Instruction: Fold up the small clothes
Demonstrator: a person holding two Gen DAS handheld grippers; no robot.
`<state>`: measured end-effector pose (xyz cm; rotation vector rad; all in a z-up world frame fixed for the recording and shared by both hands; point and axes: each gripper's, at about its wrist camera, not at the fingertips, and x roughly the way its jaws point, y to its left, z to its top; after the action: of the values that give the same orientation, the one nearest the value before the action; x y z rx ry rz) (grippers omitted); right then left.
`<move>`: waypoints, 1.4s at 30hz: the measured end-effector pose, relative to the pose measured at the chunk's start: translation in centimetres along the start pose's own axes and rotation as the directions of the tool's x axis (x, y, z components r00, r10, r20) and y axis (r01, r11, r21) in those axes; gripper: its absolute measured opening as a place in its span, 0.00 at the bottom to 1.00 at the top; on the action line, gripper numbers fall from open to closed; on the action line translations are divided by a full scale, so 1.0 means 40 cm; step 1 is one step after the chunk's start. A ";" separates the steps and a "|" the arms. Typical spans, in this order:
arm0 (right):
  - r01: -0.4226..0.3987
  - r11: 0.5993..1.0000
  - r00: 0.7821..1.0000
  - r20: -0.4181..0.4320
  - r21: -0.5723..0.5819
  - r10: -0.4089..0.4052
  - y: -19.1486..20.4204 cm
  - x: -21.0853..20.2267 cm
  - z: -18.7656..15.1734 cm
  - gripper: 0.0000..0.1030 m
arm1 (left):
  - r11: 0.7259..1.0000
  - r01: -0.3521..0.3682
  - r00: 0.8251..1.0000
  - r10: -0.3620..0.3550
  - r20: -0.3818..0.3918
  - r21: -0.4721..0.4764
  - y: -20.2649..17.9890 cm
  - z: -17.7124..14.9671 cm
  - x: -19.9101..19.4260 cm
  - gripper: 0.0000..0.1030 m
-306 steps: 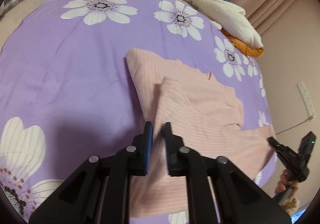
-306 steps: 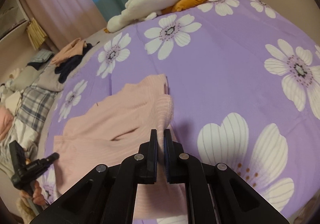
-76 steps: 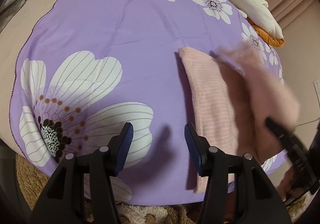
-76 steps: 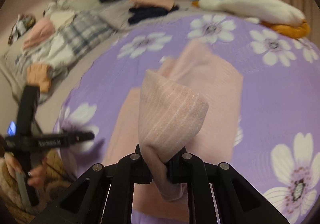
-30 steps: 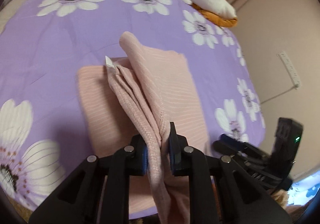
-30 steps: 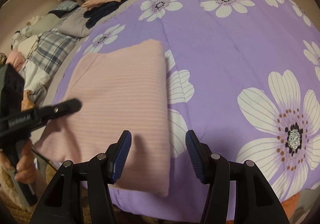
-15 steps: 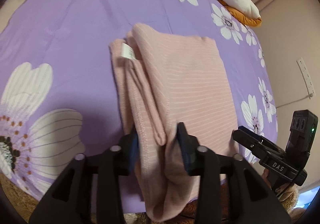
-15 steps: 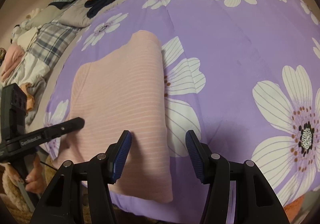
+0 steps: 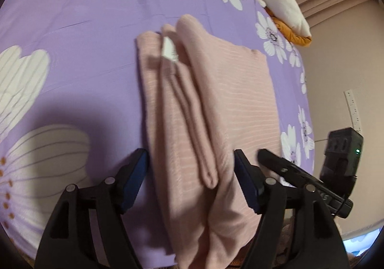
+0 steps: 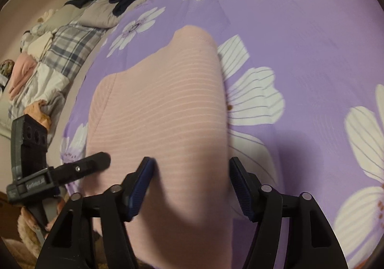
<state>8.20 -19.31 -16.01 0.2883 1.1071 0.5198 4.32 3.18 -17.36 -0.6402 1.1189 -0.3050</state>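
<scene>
Left wrist view: my left gripper [image 9: 190, 173] is spread wide around the folded pink top [image 9: 206, 105] on the purple bedspread [image 9: 72, 29], gripping nothing. My right gripper [image 10: 190, 180] also gapes empty over it.

Folded pink striped garment [image 9: 211, 110]: near end runs past the purple floral bedspread [image 9: 79, 29] edge, cut by frame bottom. White tag [image 9: 169, 50] on it blurred, unreadable. Bedspread hidden beneath garment.
</scene>
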 end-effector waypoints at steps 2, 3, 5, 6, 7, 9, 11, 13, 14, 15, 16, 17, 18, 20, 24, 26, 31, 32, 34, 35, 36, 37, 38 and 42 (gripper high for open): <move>0.004 1.000 1.000 0.009 -0.005 -0.004 0.004 0.004 0.002 0.63 | 1.000 0.030 0.999 -0.030 -0.014 -0.008 -0.006 0.007 0.016 0.65; 0.005 1.000 1.000 0.012 -0.009 -0.005 0.005 0.003 0.002 0.59 | 0.999 0.033 0.999 -0.034 -0.021 -0.008 -0.010 0.009 0.021 0.55; 0.004 1.000 1.000 0.022 -0.010 -0.004 0.005 -0.002 0.001 0.51 | 0.999 0.043 0.998 -0.043 -0.037 -0.010 -0.022 0.008 0.030 0.46; 0.003 1.000 1.000 0.025 -0.008 -0.003 0.002 -0.005 0.001 0.42 | 1.000 0.030 0.999 -0.031 -0.028 -0.008 -0.029 0.005 0.027 0.44; 0.002 1.000 1.000 0.032 -0.009 -0.001 0.002 -0.012 0.000 0.34 | 1.000 0.024 0.999 -0.024 -0.022 0.001 -0.036 0.004 0.025 0.40; -0.010 1.000 0.999 0.052 -0.017 0.011 0.002 -0.034 -0.001 0.28 | 1.000 0.006 1.000 -0.006 -0.005 0.030 -0.062 0.001 0.013 0.37; -0.018 1.000 0.998 0.065 -0.022 0.020 0.007 -0.050 0.002 0.26 | 0.999 0.005 1.000 -0.005 0.008 0.050 -0.087 0.002 -0.001 0.36; -0.015 0.999 0.996 0.084 -0.042 0.018 0.018 -0.069 0.006 0.25 | 0.997 0.012 1.000 -0.013 0.021 0.073 -0.108 0.008 -0.013 0.35; -0.011 0.998 0.995 0.100 -0.057 0.017 0.026 -0.083 0.009 0.25 | 0.995 0.019 0.999 -0.022 0.032 0.095 -0.129 0.013 -0.026 0.35; -0.006 0.997 0.992 0.122 -0.071 0.015 0.032 -0.101 0.014 0.25 | 0.993 0.025 0.999 -0.030 0.041 0.111 -0.142 0.019 -0.031 0.35; -0.001 0.997 0.990 0.141 -0.079 0.013 0.034 -0.113 0.021 0.25 | 0.991 0.030 0.998 -0.037 0.052 0.127 -0.156 0.027 -0.036 0.35; 0.001 0.997 0.987 0.158 -0.083 0.012 0.034 -0.127 0.027 0.25 | 0.990 0.035 0.997 -0.044 0.059 0.140 -0.165 0.033 -0.039 0.35; 0.001 0.996 0.985 0.173 -0.084 0.014 0.032 -0.137 0.034 0.25 | 0.987 0.042 0.996 -0.053 0.066 0.153 -0.176 0.042 -0.040 0.35; 0.002 0.997 0.978 0.209 -0.081 0.015 0.019 -0.164 0.053 0.25 | 0.982 0.053 0.995 -0.068 0.076 0.183 -0.208 0.065 -0.036 0.35; 0.027 0.997 0.967 0.255 -0.070 -0.008 -0.007 -0.191 0.092 0.25 | 0.964 0.044 0.992 -0.073 0.102 0.263 -0.272 0.105 -0.011 0.36; 0.048 0.997 0.960 0.279 -0.065 -0.028 -0.023 -0.203 0.112 0.25 | 0.956 0.034 0.992 -0.068 0.108 0.293 -0.295 0.123 0.008 0.36; 0.061 0.998 0.955 0.291 -0.020 -0.053 -0.079 -0.201 0.145 0.25 | 0.949 0.016 0.993 -0.052 0.106 0.316 -0.319 0.161 0.078 0.36; 0.062 0.998 0.957 0.286 -0.010 -0.056 -0.092 -0.193 0.151 0.25 | 0.949 0.010 0.994 -0.043 0.099 0.315 -0.318 0.166 0.095 0.36; 0.075 0.997 0.961 0.266 0.010 -0.075 -0.113 -0.168 0.158 0.25 | 0.952 -0.005 0.996 -0.022 0.083 0.307 -0.313 0.173 0.130 0.36; 0.082 0.997 0.963 0.256 0.014 -0.083 -0.120 -0.155 0.160 0.25 | 0.953 -0.014 0.997 -0.009 0.072 0.304 -0.310 0.176 0.145 0.36; 0.090 0.996 0.966 0.242 0.019 -0.092 -0.128 -0.140 0.162 0.25 | 0.953 -0.025 0.998 0.008 0.057 0.302 -0.306 0.179 0.164 0.37; 0.099 0.995 0.968 0.230 0.022 -0.101 -0.133 -0.128 0.163 0.25 | 0.953 -0.035 0.999 0.023 0.042 0.299 -0.300 0.182 0.183 0.37; 0.118 0.993 0.970 0.213 0.020 -0.119 -0.141 -0.109 0.162 0.25 | 0.955 -0.044 0.999 0.038 0.024 0.293 -0.292 0.182 0.203 0.37; 0.148 0.988 0.975 0.158 0.050 -0.154 -0.180 -0.060 0.152 0.25 | 0.954 -0.065 0.998 0.065 0.010 0.293 -0.271 0.170 0.237 0.43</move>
<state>14.70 -26.45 -14.94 0.2721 0.9729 0.3345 15.38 -8.16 -15.73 -0.3389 1.0659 -0.4056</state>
